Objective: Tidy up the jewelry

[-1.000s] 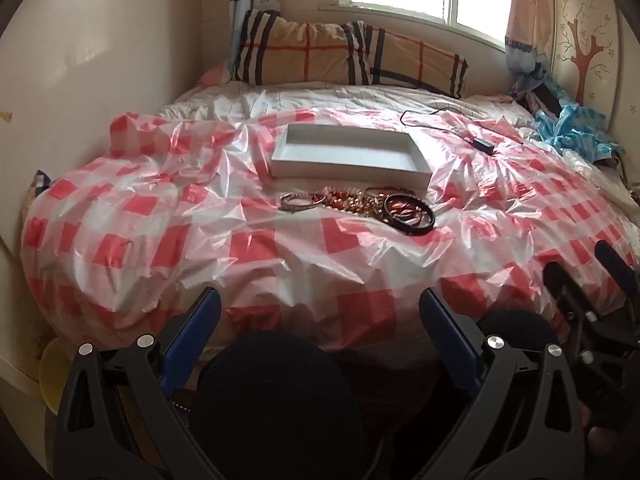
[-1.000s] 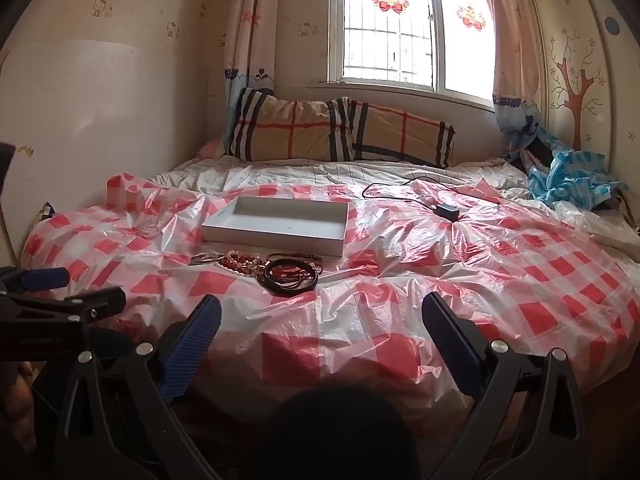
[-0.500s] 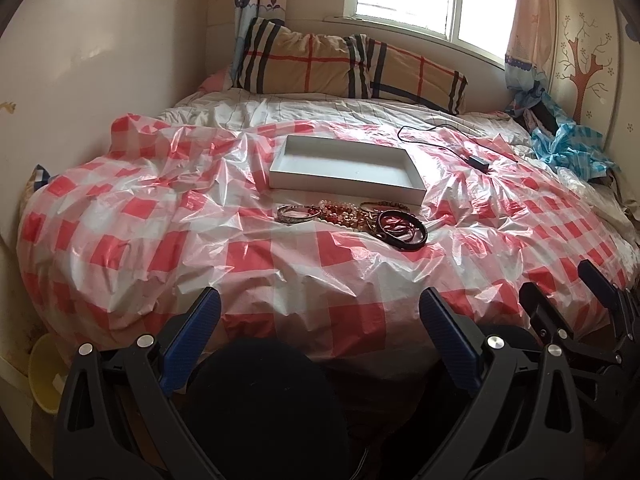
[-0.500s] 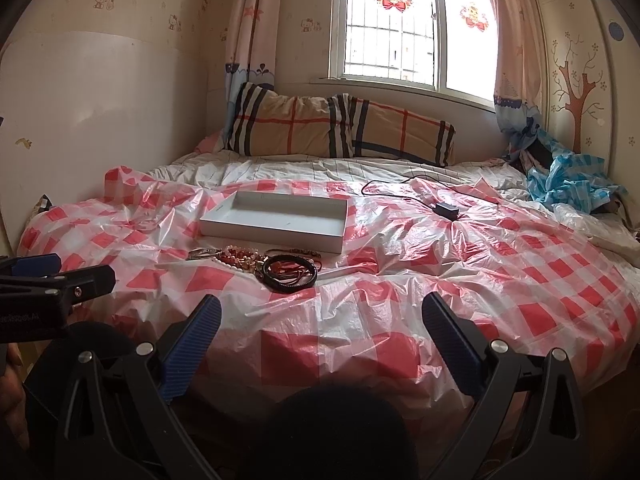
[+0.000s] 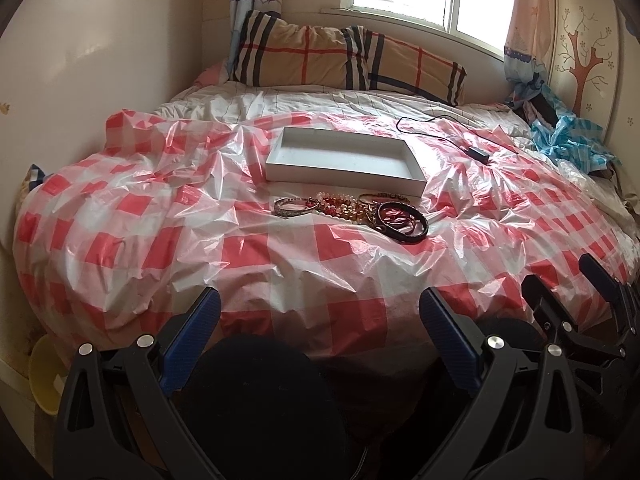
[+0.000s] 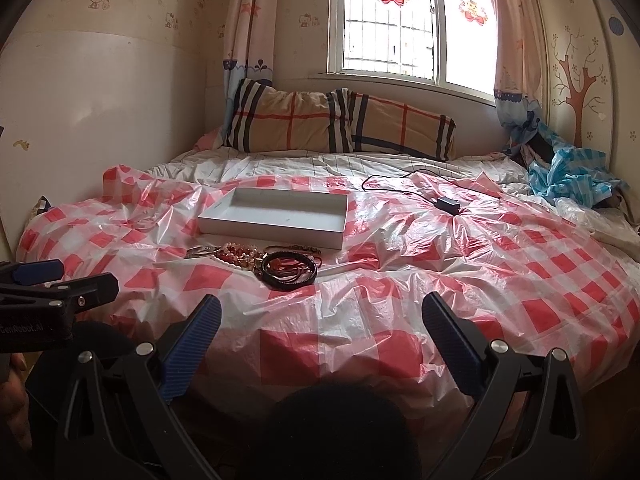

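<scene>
A shallow white box (image 5: pixel 344 159) (image 6: pixel 276 217) lies open on a red-and-white checked plastic sheet (image 5: pixel 280 256) (image 6: pixel 400 272) spread over the bed. In front of it sits a small heap of jewelry: a silver bangle (image 5: pixel 295 207) (image 6: pixel 201 251), red and pearl beads (image 5: pixel 340 205) (image 6: pixel 239 255) and black bangles (image 5: pixel 403 222) (image 6: pixel 289 270). My left gripper (image 5: pixel 319 312) is open at the bed's near edge, well short of the heap. My right gripper (image 6: pixel 320 316) is open too, to the right of the left one, and holds nothing.
Two plaid pillows (image 5: pixel 344 60) (image 6: pixel 340 124) lean under the window. A black charger and cable (image 5: pixel 478 154) (image 6: pixel 448 205) lie behind the box to the right. Blue crumpled plastic (image 5: pixel 568 142) (image 6: pixel 568 172) sits at the far right. A yellow bowl (image 5: pixel 42 376) is on the floor at left.
Both grippers have risen and eased a little towards the bed, so the box and jewelry sit lower in view. Both stay open and empty. Nothing on the bed moved.
</scene>
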Action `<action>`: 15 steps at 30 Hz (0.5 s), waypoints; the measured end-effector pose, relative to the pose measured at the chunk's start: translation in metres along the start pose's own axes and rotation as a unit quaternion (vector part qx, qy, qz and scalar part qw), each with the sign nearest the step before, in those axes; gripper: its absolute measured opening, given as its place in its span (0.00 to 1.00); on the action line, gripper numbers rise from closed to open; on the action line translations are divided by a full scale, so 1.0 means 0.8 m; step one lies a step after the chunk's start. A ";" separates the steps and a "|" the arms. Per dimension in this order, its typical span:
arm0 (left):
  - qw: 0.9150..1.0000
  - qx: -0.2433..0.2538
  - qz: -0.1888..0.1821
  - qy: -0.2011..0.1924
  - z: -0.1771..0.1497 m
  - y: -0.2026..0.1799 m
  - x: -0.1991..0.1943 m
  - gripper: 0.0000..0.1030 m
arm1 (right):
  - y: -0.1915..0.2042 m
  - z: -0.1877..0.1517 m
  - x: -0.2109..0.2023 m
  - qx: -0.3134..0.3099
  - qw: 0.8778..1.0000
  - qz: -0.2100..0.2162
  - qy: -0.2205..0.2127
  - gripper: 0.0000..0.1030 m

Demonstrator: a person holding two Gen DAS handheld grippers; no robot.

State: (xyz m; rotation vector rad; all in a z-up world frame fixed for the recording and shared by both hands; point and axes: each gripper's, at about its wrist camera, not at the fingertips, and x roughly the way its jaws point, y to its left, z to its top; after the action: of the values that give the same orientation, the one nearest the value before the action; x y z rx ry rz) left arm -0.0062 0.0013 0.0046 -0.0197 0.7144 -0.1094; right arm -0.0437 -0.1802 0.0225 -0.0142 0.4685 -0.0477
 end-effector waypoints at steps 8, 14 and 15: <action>1.000 -0.001 0.000 -0.001 0.000 0.000 0.000 0.93 | 0.000 0.000 0.000 0.000 1.000 0.000 0.000 0.94; 1.000 -0.001 -0.001 0.000 0.000 -0.001 0.000 0.93 | 0.000 0.001 -0.001 -0.001 1.000 0.000 0.000 0.94; 1.000 -0.001 -0.001 0.000 0.000 -0.001 0.000 0.93 | 0.000 0.001 -0.001 0.000 1.000 0.000 0.000 0.94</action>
State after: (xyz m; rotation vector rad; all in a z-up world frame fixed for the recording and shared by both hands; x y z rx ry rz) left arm -0.0062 0.0006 0.0048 -0.0224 0.7137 -0.1103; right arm -0.0440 -0.1803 0.0236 -0.0148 0.4688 -0.0479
